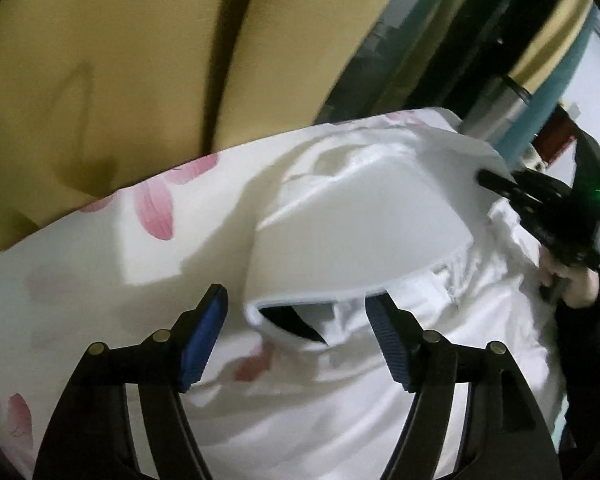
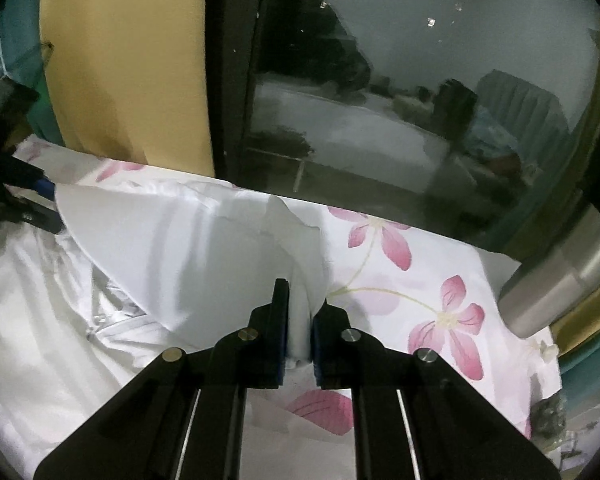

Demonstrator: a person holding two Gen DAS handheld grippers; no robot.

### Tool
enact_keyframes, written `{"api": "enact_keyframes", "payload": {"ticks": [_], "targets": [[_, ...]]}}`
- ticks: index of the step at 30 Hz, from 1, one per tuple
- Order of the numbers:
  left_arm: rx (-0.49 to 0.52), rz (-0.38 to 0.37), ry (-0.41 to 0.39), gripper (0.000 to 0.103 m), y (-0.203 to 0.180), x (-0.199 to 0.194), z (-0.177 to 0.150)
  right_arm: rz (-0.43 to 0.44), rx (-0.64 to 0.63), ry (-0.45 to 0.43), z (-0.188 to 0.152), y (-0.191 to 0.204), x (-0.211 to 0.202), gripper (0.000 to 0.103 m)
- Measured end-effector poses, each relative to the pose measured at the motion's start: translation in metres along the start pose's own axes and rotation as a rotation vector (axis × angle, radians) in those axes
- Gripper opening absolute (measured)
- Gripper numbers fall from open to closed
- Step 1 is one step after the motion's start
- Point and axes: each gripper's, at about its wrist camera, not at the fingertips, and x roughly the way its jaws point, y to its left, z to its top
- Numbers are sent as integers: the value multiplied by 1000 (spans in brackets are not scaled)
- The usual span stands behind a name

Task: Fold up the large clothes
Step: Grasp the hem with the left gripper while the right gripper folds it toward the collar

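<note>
Pinching a fold of the white garment (image 2: 204, 248), our right gripper (image 2: 299, 334) has its fingers clamped on the cloth, lifting it above the flowered bedsheet (image 2: 420, 280). Our left gripper (image 1: 298, 322) hangs with fingers apart over the collar, touching nothing as far as we can tell through the blur. Yellow curtains (image 1: 100, 60) hang behind.

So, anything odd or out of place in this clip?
Nothing damaged or spilled. The white garment is rumpled on the floral sheet, mid-fold: right gripper pinches a fold, left gripper hangs open over it.
</note>
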Motion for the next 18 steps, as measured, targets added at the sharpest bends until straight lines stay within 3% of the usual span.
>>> {"api": "enact_keyframes", "payload": {"ticks": [5,10,13,18], "targets": [[11,-67,-119,74,2,-34,5,-2,-15,-24,-6,-3,-6,10],[14,-185,-221,74,8,-72,8,-6,-39,-2,-10,0,3,10],[-2,-132,-177,74,12,-63,14,1,-43,6,-9,2,7,10],[-27,-23,-55,74,14,-13,19,21,-66,29,-5,4,8,10]]}}
